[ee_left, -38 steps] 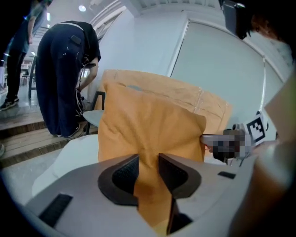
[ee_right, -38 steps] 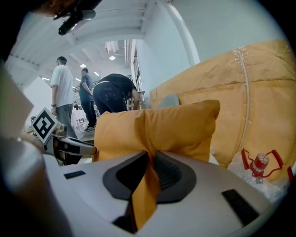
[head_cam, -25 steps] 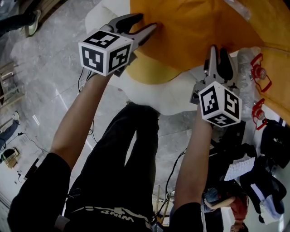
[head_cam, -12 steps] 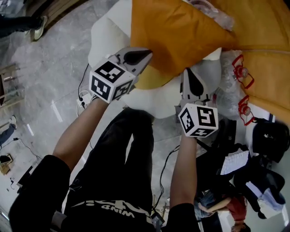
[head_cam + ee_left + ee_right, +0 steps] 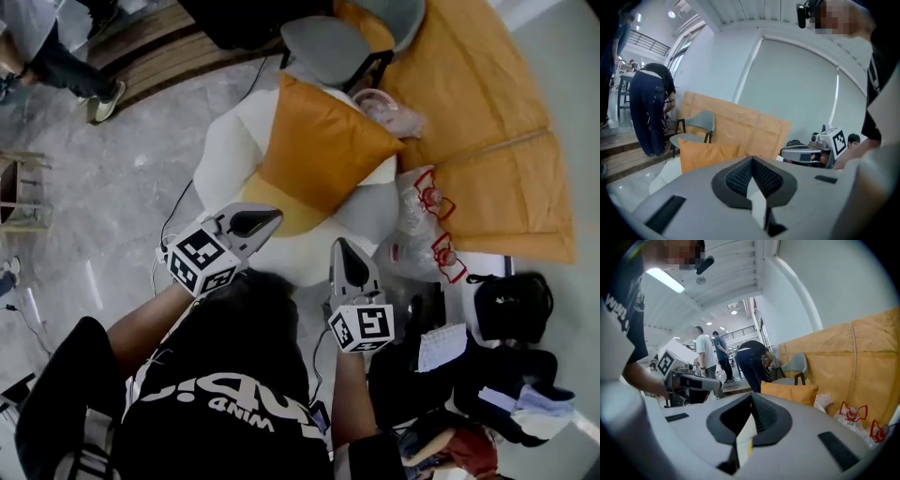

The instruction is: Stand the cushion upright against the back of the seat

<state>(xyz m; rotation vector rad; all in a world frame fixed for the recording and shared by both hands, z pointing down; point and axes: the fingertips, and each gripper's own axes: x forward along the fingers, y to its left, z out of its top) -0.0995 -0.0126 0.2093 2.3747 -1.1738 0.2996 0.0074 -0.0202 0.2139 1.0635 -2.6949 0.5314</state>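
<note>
The orange cushion rests on the white seat, its top corner toward the grey chair. In the left gripper view the cushion stands on edge. It also shows in the right gripper view. My left gripper is shut and empty, held back from the seat's near edge. The right gripper is also shut with nothing in it, apart from the cushion. In their own views the left gripper and the right gripper show their jaws closed together.
A grey chair stands behind the seat. Orange padded panels lie at the right. Clear bags with red-tagged bottles sit beside the seat. Black bags and papers are at the right. A person stands far left.
Both grippers have drawn back from the cushion toward the person and risen. Their jaws, open at the cushion's edge a second ago, are closed. The cushion stays on the seat.
</note>
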